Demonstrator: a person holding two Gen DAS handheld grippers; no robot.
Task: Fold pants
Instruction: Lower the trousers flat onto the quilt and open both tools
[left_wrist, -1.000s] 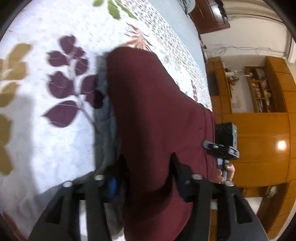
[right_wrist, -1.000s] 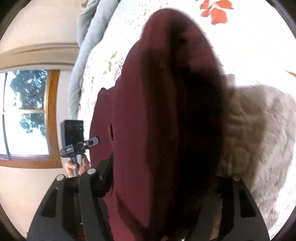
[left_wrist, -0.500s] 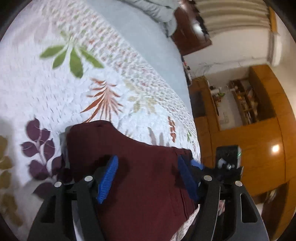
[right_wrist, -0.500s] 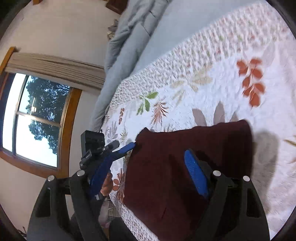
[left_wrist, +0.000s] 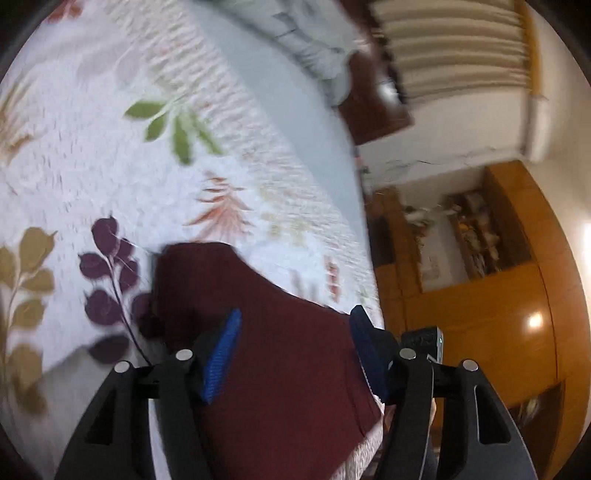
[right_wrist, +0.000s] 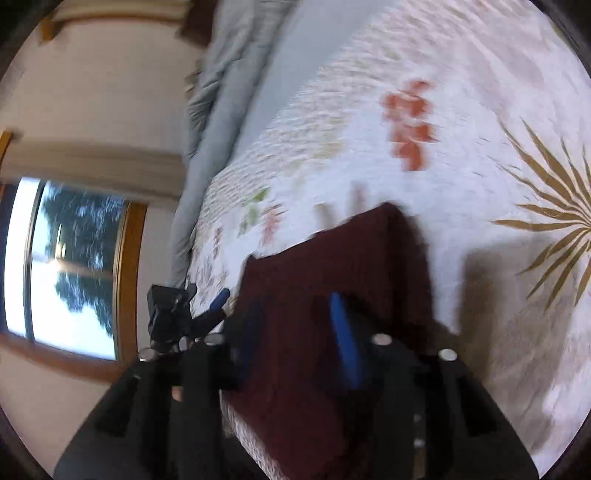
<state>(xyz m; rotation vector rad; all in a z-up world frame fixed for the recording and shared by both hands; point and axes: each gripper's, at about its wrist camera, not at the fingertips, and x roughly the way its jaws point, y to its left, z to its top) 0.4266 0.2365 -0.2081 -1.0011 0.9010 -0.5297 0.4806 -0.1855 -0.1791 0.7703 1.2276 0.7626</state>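
Note:
The dark red pants (left_wrist: 280, 354) lie folded into a flat rectangle on the white leaf-print bedspread (left_wrist: 110, 155), near the bed's edge. My left gripper (left_wrist: 295, 321) is open and empty, its blue pads (left_wrist: 221, 354) spread above the pants. In the right wrist view the pants (right_wrist: 332, 295) lie the same way, and my right gripper (right_wrist: 291, 306) is open and empty just above them. The left gripper also shows in the right wrist view (right_wrist: 177, 314), at the left of the pants. Both views are blurred.
A grey blanket (left_wrist: 314, 40) lies bunched at the far end of the bed. Wooden cabinets and shelves (left_wrist: 480, 277) stand past the bed's edge. A window (right_wrist: 66, 266) is in the wall on the other side.
Both grippers have let go of the pants and opened. The raised cloth now lies flat, folded on the bed. Both grippers have pulled back and tilted up.

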